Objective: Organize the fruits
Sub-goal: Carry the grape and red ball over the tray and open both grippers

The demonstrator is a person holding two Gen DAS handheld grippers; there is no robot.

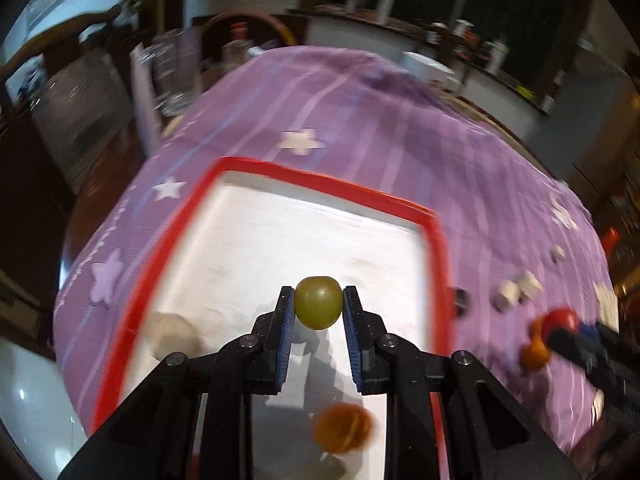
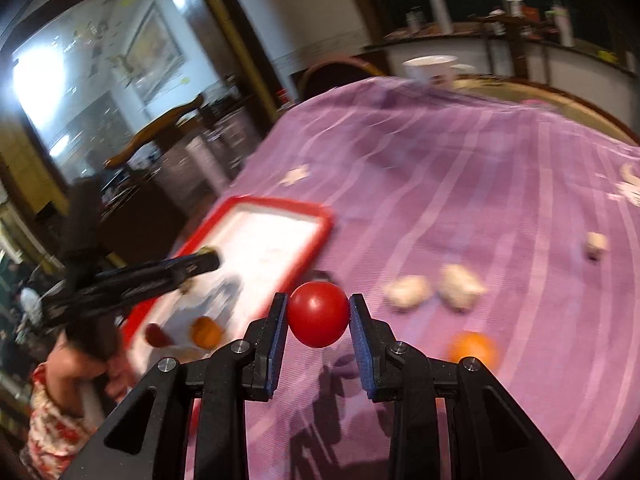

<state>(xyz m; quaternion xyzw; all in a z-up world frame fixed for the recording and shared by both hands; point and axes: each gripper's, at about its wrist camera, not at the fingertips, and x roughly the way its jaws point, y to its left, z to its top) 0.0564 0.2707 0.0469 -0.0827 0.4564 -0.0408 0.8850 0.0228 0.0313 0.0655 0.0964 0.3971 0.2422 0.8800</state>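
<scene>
My left gripper (image 1: 319, 307) is shut on a green round fruit (image 1: 319, 302) and holds it above the red-rimmed white tray (image 1: 434, 236). An orange fruit (image 1: 343, 428) and a pale round item (image 1: 172, 334) lie in the tray. My right gripper (image 2: 318, 314) is shut on a red round fruit (image 2: 318, 314) above the purple cloth (image 2: 460, 184), right of the tray (image 2: 320, 216). An orange (image 2: 474, 346) lies on the cloth beside it. In the tray I also see a red fruit (image 2: 156, 334) and the orange fruit (image 2: 206, 332). The left gripper shows in the right wrist view (image 2: 200, 262).
Two pale lumps (image 2: 408, 292) (image 2: 460, 286) and a small pale piece (image 2: 596, 244) lie on the cloth. A white bowl (image 2: 430, 66) stands at the far table edge. A dark small object (image 1: 460, 300) sits just right of the tray. Chairs and a counter stand behind.
</scene>
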